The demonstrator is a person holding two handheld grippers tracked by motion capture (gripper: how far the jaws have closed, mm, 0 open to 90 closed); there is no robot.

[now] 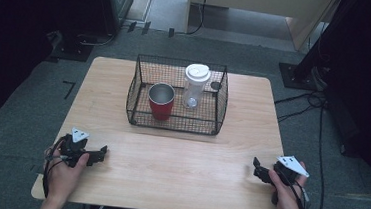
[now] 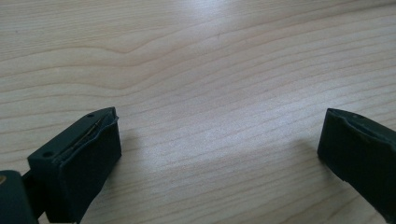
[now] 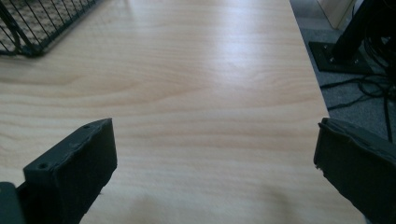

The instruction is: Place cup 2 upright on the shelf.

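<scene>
I have both grippers resting low on the surface (image 1: 179, 159), left gripper (image 1: 103, 152) and right gripper (image 1: 256, 165) well apart, jaws of each spread wide on nothing — a ready stance. The cup (image 1: 161, 101) and bottle (image 1: 195, 84) stand upright in the basket (image 1: 177, 124), far ahead. My right gripper view catches the basket's corner (image 3: 28, 28); the left sees bare wood (image 2: 210, 84) — no target
</scene>
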